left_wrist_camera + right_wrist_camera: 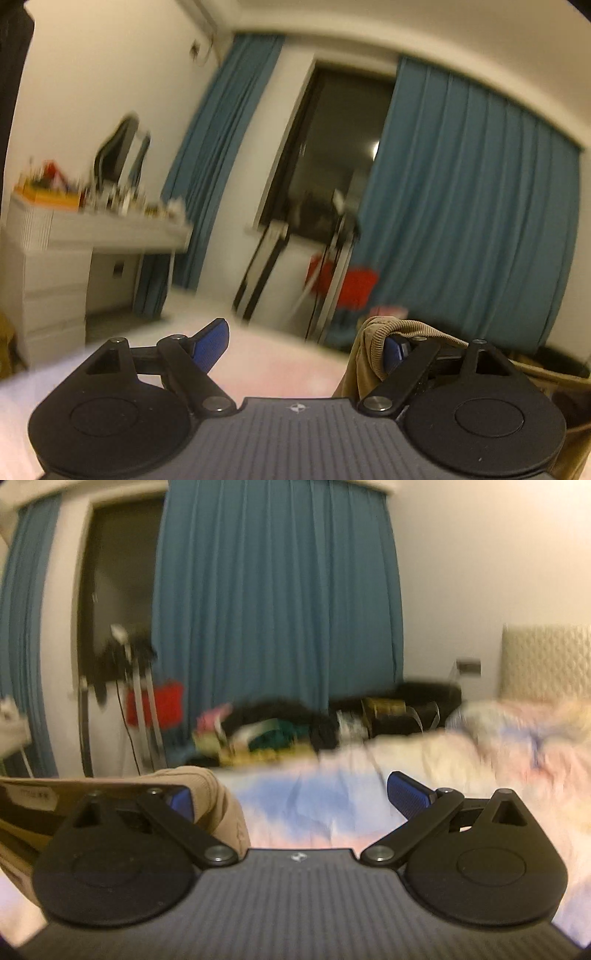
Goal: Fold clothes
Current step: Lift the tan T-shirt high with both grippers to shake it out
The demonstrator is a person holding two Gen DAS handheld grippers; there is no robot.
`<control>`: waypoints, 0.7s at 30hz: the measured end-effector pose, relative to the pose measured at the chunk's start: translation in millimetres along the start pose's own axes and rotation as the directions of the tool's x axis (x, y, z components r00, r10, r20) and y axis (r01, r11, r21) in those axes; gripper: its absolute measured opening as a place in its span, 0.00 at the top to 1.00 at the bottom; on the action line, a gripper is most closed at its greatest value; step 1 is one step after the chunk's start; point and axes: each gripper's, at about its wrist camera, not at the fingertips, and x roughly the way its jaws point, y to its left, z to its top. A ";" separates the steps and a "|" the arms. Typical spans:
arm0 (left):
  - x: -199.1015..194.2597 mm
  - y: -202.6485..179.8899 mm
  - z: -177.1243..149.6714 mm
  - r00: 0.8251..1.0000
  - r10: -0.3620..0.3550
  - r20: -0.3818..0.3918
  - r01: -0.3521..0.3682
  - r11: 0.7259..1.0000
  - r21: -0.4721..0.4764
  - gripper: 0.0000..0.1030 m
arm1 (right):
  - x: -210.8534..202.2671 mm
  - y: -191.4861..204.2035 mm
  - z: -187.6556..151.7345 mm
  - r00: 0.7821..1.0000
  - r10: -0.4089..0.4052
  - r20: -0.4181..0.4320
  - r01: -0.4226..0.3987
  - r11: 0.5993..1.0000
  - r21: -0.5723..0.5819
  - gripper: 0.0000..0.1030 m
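A tan ribbed garment (364, 354) hangs over the right-hand finger of my left gripper (303, 345). That gripper's jaws stand wide apart, with nothing pinched between the blue pads (212, 343). In the right wrist view the same tan garment (221, 805) drapes over the left-hand finger of my right gripper (293, 797), which is also open, its other pad (406, 794) bare. Both grippers point about level above the bed (314, 805) with its pastel pink and blue sheet. Most of the garment drops out of sight below the grippers.
Blue curtains (461, 206) frame a dark window (332, 155). A white dresser (55, 258) with clutter stands at the left. A metal stand with something red (155, 701) is by the window. A pile of clothes (266, 731) lies beyond the bed, and a padded headboard (543, 657) is at the right.
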 end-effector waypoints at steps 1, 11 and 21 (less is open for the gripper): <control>-4.8 -5.9 19.8 0.999 -0.010 0.032 0.010 1.000 0.000 0.18 | -5.2 0.6 21.4 0.999 0.011 0.033 -0.011 1.000 0.006 0.00; -40.8 -60.4 227.2 0.978 -0.079 0.194 0.077 0.997 0.016 0.18 | -73.5 -3.8 214.7 0.966 0.110 0.235 -0.111 0.994 -0.008 0.00; -99.2 -60.9 359.8 0.961 -0.070 0.269 0.072 0.997 0.001 0.14 | -138.1 15.1 323.0 0.960 0.128 0.249 -0.101 0.988 -0.116 0.00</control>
